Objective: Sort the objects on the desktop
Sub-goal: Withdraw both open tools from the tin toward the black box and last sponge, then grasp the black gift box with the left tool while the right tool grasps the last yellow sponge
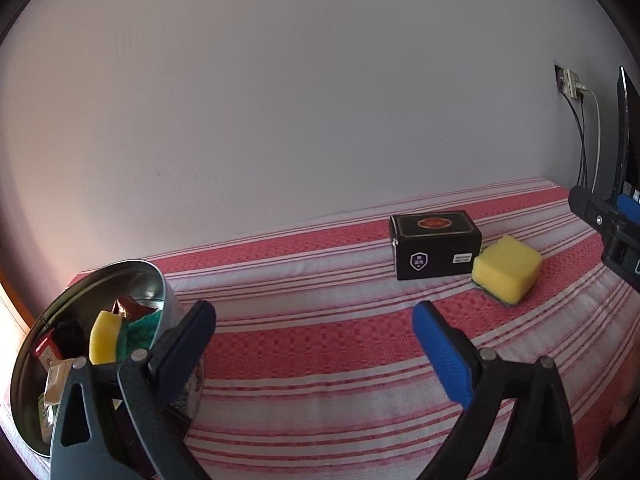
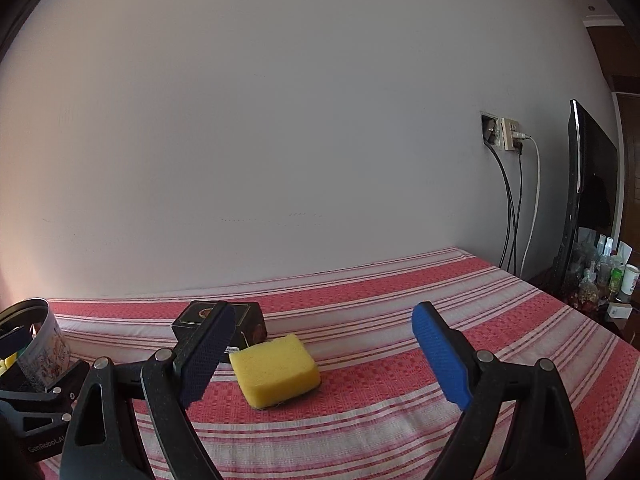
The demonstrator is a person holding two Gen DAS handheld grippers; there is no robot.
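Observation:
A round metal tin point(image 1: 154, 276) stands at the left of the red striped tablecloth point(image 1: 304, 344), holding a yellow sponge, a green cloth and several small packets. A black box point(image 1: 436, 244) lies farther right, with a yellow sponge point(image 1: 506, 268) touching its right side. My left gripper point(image 1: 316, 344) is open and empty beside the tin. My right gripper point(image 2: 320, 352) is open and empty, just short of the yellow sponge point(image 2: 276, 368); the black box point(image 2: 224, 320) sits behind it, partly hidden by a finger. The tin point(image 2: 44, 336) shows at far left.
A wall runs along the table's far edge. A socket with hanging cables point(image 2: 512, 136) is on the wall at right. A dark monitor point(image 2: 592, 188) and several bottles and cups point(image 2: 608, 276) stand beyond the table's right end.

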